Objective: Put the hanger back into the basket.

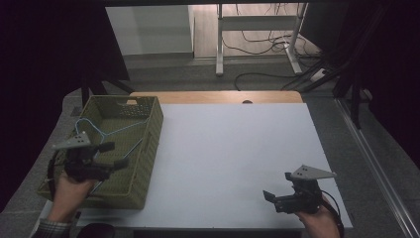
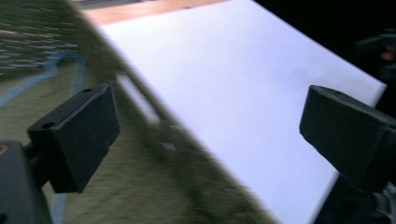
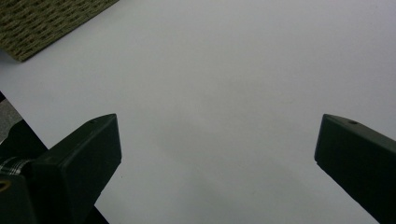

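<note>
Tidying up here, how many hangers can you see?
1. A light blue hanger lies inside the green woven basket at the table's left edge. Others could be hidden below the basket's wall.

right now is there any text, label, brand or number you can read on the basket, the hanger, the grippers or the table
None: no readable text in any view.
Green woven basket: no label or print visible.
Light blue hanger lying in the basket: plain wire, no marking.
Left gripper and right gripper: black jaws and grey plates, no lettering to be made out.
White table: blank.
</note>
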`<state>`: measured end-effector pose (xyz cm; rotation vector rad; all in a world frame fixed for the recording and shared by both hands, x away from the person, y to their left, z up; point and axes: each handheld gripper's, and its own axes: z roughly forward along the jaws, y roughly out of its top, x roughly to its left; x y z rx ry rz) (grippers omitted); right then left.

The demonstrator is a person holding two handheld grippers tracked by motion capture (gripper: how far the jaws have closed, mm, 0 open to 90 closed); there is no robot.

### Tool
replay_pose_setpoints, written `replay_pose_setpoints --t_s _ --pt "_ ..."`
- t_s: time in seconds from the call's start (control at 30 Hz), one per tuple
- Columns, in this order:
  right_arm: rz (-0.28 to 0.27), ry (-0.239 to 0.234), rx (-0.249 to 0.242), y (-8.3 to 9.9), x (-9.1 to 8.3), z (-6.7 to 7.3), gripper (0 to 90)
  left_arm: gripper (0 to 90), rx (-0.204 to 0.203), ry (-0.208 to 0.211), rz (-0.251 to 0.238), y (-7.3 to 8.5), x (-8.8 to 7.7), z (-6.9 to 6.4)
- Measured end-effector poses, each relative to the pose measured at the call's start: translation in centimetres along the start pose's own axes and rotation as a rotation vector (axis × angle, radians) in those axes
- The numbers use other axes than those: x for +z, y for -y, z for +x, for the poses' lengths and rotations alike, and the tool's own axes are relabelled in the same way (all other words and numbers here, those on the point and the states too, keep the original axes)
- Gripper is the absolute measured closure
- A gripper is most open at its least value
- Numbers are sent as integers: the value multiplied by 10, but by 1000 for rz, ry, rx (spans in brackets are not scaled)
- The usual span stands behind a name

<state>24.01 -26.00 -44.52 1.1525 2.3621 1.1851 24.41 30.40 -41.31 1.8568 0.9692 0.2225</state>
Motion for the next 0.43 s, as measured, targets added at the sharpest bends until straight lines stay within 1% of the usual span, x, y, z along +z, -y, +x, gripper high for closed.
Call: replay_pose_setpoints --t_s 0.07,0.17,0.2,0.23,0.33,0.37,0.43 --pt "1 2 2 3 -1 1 3 10 30 7 5 6 7 -13" --pt "4 0 3 7 -1 1 3 0 54 20 12 16 16 -28" --pt "7 0 3 8 -1 2 3 0 58 15 19 19 18 -31" --pt "11 3 0 9 0 2 3 0 65 2 25 23 21 -35" --pt "37 25 -20 13 3 2 3 0 79 -26 60 30 29 -39" --pt "42 27 -20 14 4 2 3 0 83 -32 65 31 31 -39" --pt "43 29 -23 14 5 2 3 0 77 -40 69 31 32 -38"
